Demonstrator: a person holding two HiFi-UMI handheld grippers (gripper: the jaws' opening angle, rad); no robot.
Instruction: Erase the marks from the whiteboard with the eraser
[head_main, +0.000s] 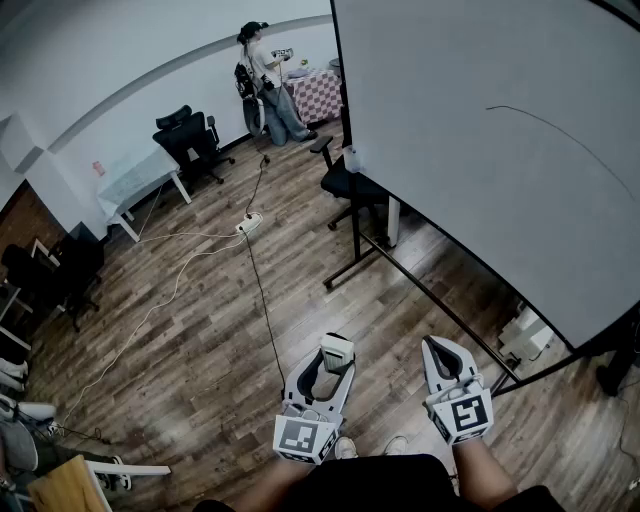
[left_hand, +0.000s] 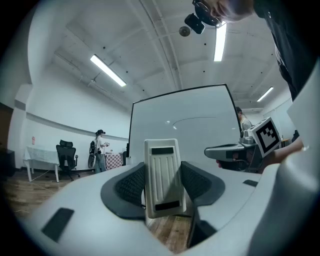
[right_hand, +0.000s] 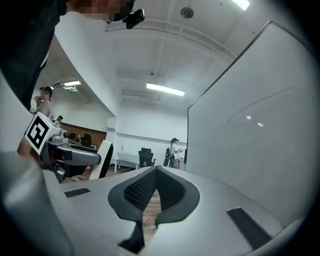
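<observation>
The left gripper (head_main: 334, 350) clamps the eraser (left_hand: 162, 176), the right gripper (head_main: 438, 347) is closed and empty, both low before the whiteboard (head_main: 470, 190).

One whiteboard (head_main: 480, 150), one eraser (left_hand: 162, 177) — two grippers (head_main: 335, 358) (head_main: 440, 352) (handheld).
</observation>
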